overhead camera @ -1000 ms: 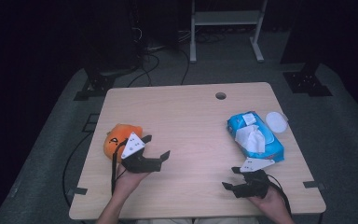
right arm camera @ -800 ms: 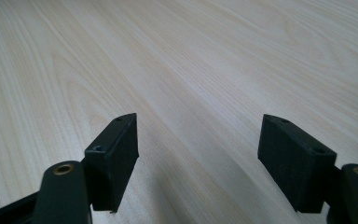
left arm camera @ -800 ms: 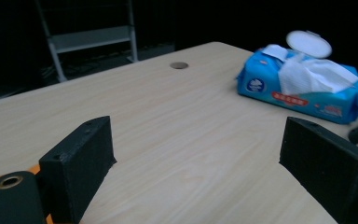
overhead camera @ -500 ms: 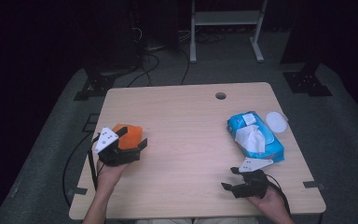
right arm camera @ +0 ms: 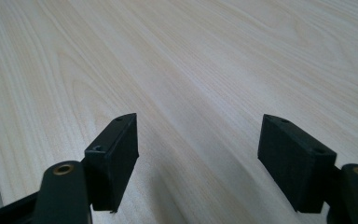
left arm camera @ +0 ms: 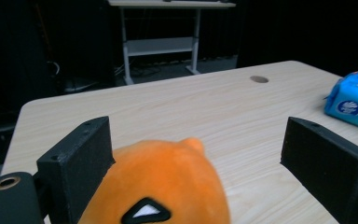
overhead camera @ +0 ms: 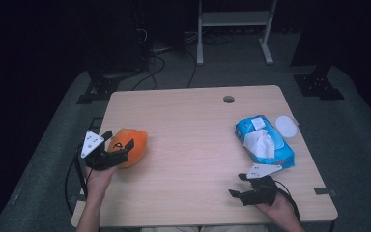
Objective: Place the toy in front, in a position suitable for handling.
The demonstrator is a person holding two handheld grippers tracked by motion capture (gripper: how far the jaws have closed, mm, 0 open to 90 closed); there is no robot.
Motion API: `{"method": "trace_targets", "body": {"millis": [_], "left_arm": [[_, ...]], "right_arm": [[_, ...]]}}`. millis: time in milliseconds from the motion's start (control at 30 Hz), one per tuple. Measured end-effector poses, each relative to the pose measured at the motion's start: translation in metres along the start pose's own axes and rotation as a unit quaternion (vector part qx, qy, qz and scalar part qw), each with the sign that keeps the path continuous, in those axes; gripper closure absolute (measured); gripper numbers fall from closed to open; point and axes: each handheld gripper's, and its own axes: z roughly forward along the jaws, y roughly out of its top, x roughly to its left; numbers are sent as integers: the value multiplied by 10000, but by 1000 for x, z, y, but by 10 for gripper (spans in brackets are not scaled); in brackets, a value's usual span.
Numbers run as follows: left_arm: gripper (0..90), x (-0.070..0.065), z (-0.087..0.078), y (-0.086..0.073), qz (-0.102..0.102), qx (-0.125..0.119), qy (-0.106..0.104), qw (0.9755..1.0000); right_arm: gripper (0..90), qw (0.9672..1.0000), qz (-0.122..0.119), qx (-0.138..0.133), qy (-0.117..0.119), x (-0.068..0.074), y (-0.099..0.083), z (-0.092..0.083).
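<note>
The hand-held gripper [right arm camera: 198, 154], jaws apart, over bare table [right arm camera: 223, 60].

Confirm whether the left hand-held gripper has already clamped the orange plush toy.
No: the left hand-held gripper stands open, its jaws spread wide around the orange plush toy.

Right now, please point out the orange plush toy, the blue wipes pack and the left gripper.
orange plush toy [overhead camera: 134, 142]: high view, its rounded body.
blue wipes pack [overhead camera: 281, 152]: high view, its blue wrapper.
left gripper [overhead camera: 118, 139]: high view, between its fingertips.
</note>
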Motion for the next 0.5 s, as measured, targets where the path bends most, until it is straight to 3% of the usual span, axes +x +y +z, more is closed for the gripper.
{"method": "trace_targets", "body": {"millis": [167, 500], "left_arm": [[87, 7, 3, -8, 60, 153, 161, 9997], [87, 23, 10, -25, -165, 459, 362, 9982]], "right_arm": [[277, 10000, -9, 4, 7, 0, 0, 0], [278, 10000, -40, 19, 38, 1, 0, 1]]}}
